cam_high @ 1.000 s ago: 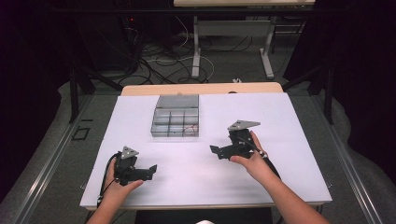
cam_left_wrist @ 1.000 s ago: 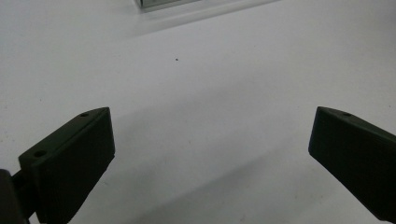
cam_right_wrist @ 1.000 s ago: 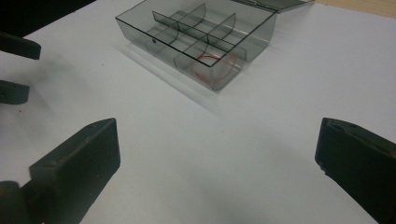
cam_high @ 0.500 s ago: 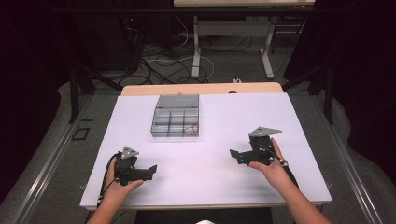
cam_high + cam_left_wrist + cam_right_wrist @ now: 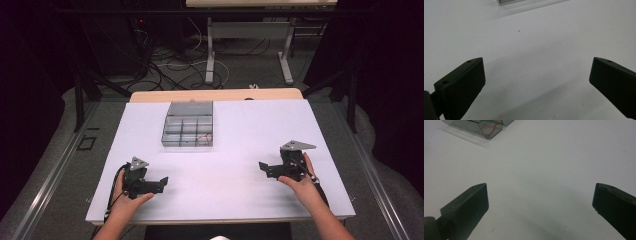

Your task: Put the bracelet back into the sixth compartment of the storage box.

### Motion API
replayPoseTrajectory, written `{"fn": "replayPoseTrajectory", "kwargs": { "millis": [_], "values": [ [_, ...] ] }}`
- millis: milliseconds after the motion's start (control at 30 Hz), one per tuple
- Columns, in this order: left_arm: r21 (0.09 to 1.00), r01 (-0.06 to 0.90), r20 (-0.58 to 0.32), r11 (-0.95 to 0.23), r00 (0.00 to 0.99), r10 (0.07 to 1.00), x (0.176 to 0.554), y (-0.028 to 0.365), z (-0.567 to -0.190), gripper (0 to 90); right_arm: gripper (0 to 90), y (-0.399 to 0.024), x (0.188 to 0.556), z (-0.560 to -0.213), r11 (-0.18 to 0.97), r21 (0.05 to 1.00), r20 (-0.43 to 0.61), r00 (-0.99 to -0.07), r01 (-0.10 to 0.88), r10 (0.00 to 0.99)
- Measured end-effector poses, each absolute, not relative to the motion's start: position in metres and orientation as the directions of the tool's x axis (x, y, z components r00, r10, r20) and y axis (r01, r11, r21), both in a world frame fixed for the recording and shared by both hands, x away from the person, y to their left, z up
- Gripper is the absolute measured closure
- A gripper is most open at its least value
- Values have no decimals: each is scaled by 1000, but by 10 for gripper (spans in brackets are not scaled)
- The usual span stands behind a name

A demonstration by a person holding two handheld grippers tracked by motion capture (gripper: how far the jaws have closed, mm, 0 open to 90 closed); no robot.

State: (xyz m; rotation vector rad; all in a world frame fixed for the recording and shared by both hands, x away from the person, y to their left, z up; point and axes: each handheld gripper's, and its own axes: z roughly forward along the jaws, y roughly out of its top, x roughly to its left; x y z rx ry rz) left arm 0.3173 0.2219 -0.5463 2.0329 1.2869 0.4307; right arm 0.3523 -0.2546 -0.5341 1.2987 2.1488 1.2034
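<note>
Left gripper [image 5: 161,183] sits near the front left of the white table [image 5: 240,125], held in the left hand [image 5: 131,200]. Its jaws point right, toward table centre, and stand wide apart with nothing but bare table between them in the left gripper view [image 5: 536,82].

The box [image 5: 189,130] lies mid-table toward the far edge, flat on the surface. It is a clear compartment box, lid open and hinged back away from the person. Its long axis including the lid runs front to back; the tray's rows of cells run left to right. A red wire [image 5: 204,137] lies in the front right cell, also seen at the top of the right gripper view [image 5: 490,130].

The box is well apart from both grippers, ahead of them and roughly between, closer to the left one.

Right gripper [image 5: 263,167] is near the front right, held in the right hand [image 5: 302,182]. Jaws point left, wide apart, empty [image 5: 539,205].
</note>
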Motion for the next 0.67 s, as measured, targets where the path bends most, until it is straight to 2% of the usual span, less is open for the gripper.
{"fn": "replayPoseTrajectory", "kwargs": {
  "millis": [667],
  "values": [
    [701, 661, -85, -269, 452, 888, 317, 222, -546, 5, 2, -272, 356, -552, 197, 790, 121, -462, 581, 879]
  ]
}}
